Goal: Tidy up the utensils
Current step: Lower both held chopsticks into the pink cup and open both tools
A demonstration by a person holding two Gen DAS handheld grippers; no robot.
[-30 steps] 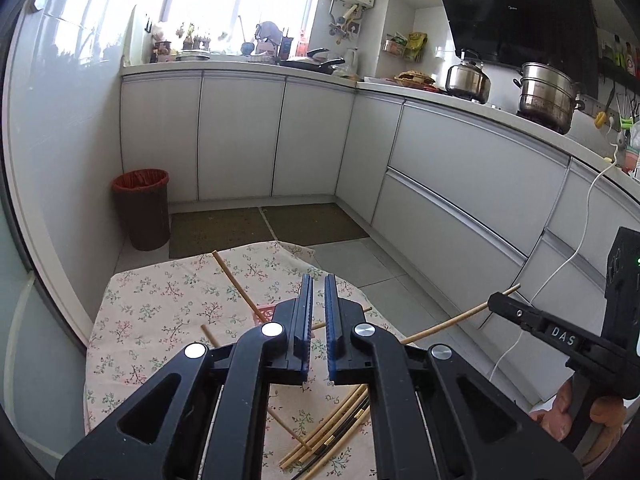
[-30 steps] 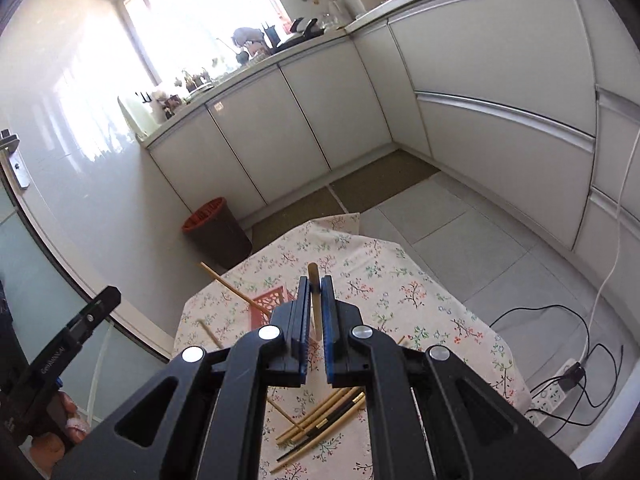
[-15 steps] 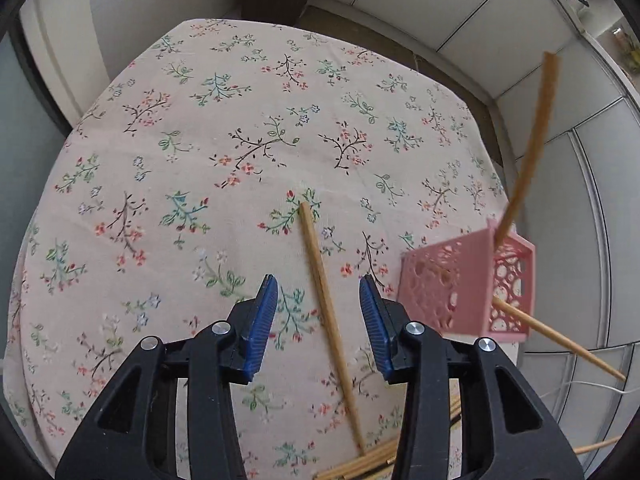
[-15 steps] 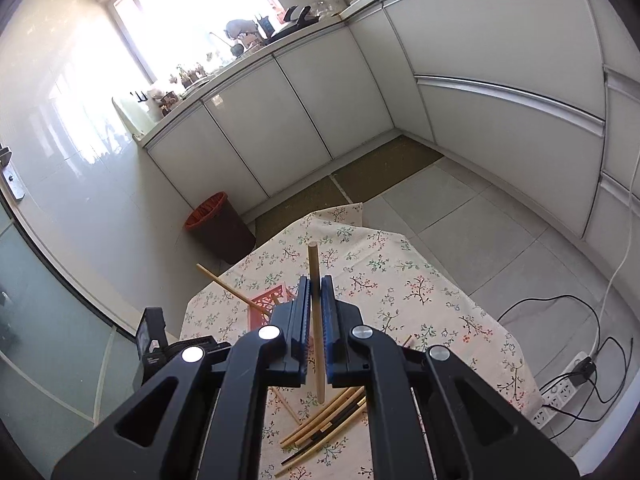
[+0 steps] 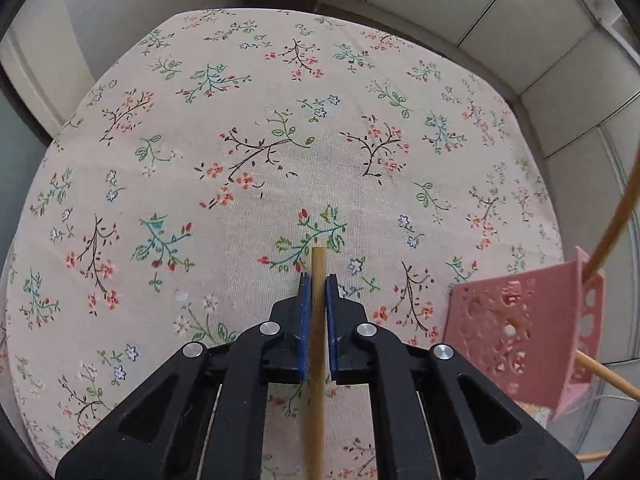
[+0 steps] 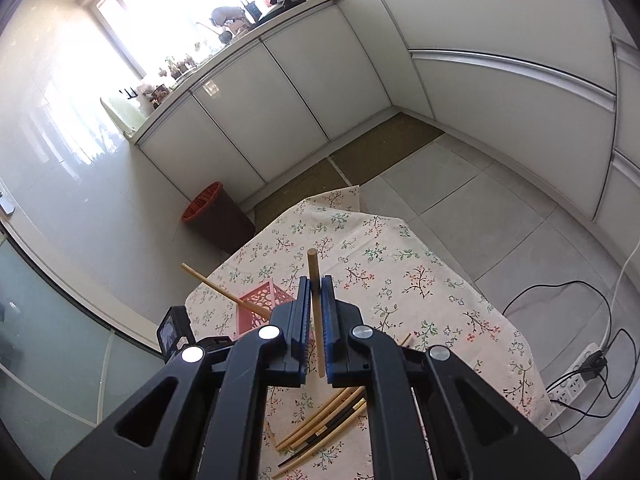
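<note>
We are working over the table with the floral cloth (image 5: 280, 120), and by our reckoning the sorting is barely begun. The pink perforated basket (image 5: 516, 328) near its edge holds only a couple of chopsticks leaning out. A loose pile of chopsticks (image 6: 324, 424) lies on the cloth waiting. Our left gripper (image 5: 315, 280) is clamped on one bamboo chopstick (image 5: 318, 344) low over the cloth; our right gripper (image 6: 316, 284) pinches another chopstick (image 6: 314, 280), raised well above the table.

Left gripper (image 5: 318, 300), open half a second ago, has closed on the tablecloth's light wooden chopstick (image 5: 317, 344).
</note>
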